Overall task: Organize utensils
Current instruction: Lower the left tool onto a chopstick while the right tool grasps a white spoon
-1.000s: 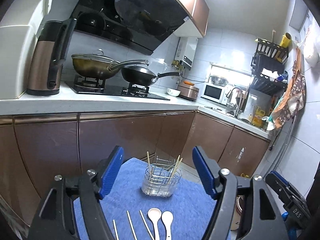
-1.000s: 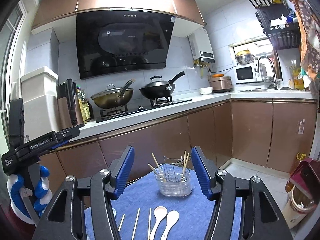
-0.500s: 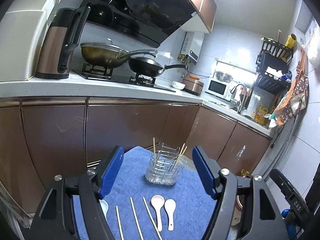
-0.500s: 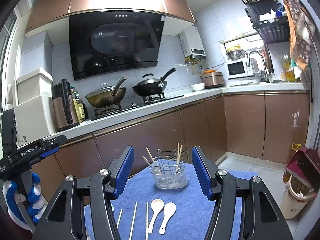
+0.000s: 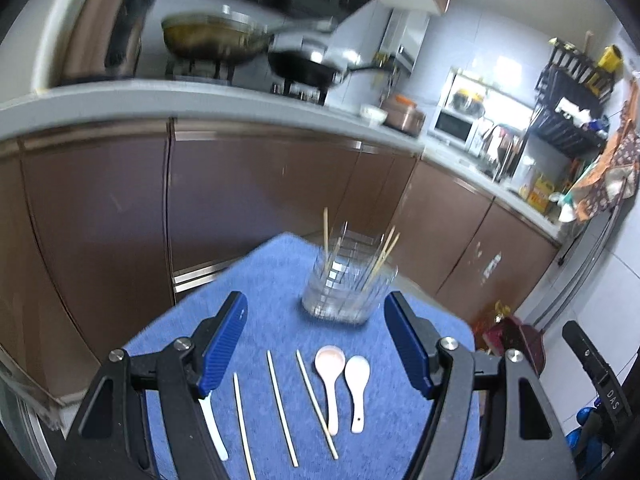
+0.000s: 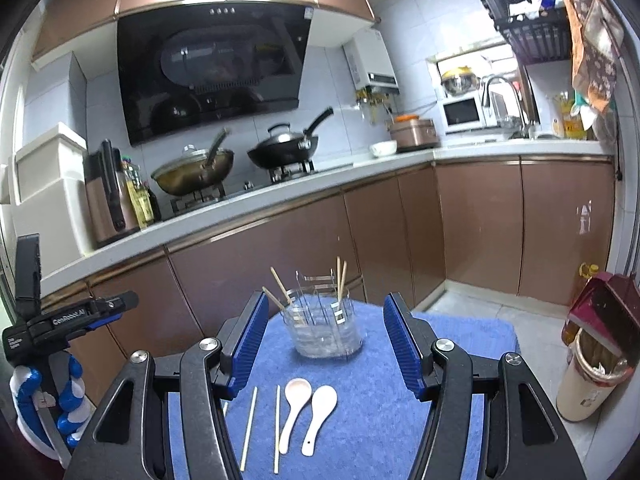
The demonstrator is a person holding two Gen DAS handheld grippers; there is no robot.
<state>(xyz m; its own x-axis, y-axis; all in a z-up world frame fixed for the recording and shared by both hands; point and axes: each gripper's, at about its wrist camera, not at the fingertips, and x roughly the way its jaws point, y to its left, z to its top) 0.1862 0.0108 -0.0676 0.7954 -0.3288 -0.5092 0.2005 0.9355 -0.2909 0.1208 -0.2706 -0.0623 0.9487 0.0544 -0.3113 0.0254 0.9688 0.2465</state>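
Note:
A blue mat (image 5: 272, 280) covers a small table. At its far side stands a clear utensil holder (image 5: 348, 288) with a wire insert and several chopsticks upright in it. In front of it lie three loose chopsticks (image 5: 282, 400), a pinkish spoon (image 5: 332, 376) and a white spoon (image 5: 357, 380). Another white spoon (image 5: 212, 424) is partly hidden under my left finger. My left gripper (image 5: 316, 308) hovers open above the loose utensils, holding nothing. My right gripper (image 6: 325, 306) is open too, aimed at the holder (image 6: 324, 328), with the spoons (image 6: 296, 404) below it.
Brown cabinet fronts (image 6: 280, 256) and a counter with two woks (image 6: 284, 148) run close behind the table. A lidded bin (image 6: 592, 372) stands on the floor at the right. A gloved hand (image 6: 48, 400) holds the left gripper at the far left of the right wrist view.
Both grippers have come down and tilted toward the mat, the left one faster and blurred. More of the loose chopsticks and spoons shows now. Jaw openings look unchanged.

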